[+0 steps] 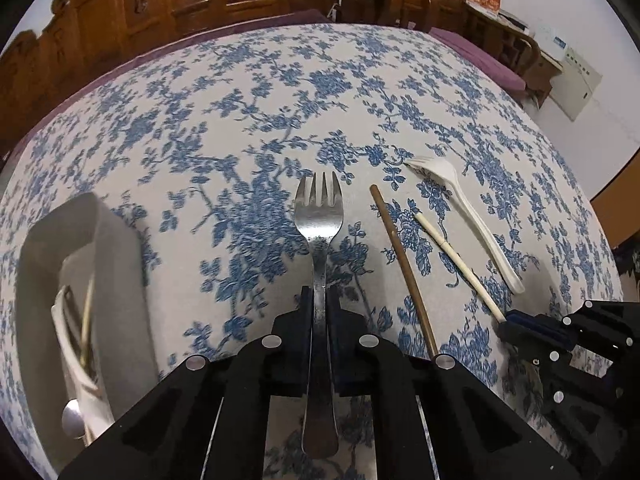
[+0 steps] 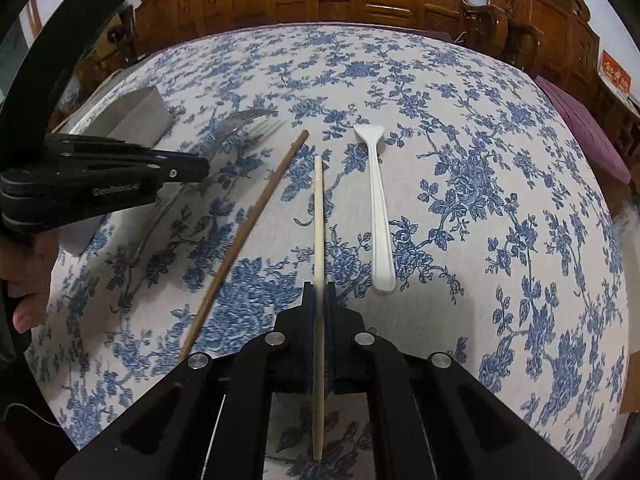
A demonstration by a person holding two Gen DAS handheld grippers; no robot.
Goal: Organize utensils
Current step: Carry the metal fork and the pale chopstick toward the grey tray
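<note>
Your left gripper (image 1: 320,304) is clamped on the stiff, slippery metal fork (image 1: 319,216) mid-handle; it may tip tines-down. Your right gripper (image 2: 319,300) pinches the light pale chopstick (image 2: 318,208), probably wood. Both lie near you; the holder (image 1: 80,248) stands left.

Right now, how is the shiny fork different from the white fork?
The metal fork is shiny silver; the white plastic fork is dull white. The metal fork is gripped by its handle in the left tongs, while the white plastic fork lies loose on the tablecloth. The metal fork looks broader across its head than the slim white one. Both have prongs pointing away from the person.
</note>
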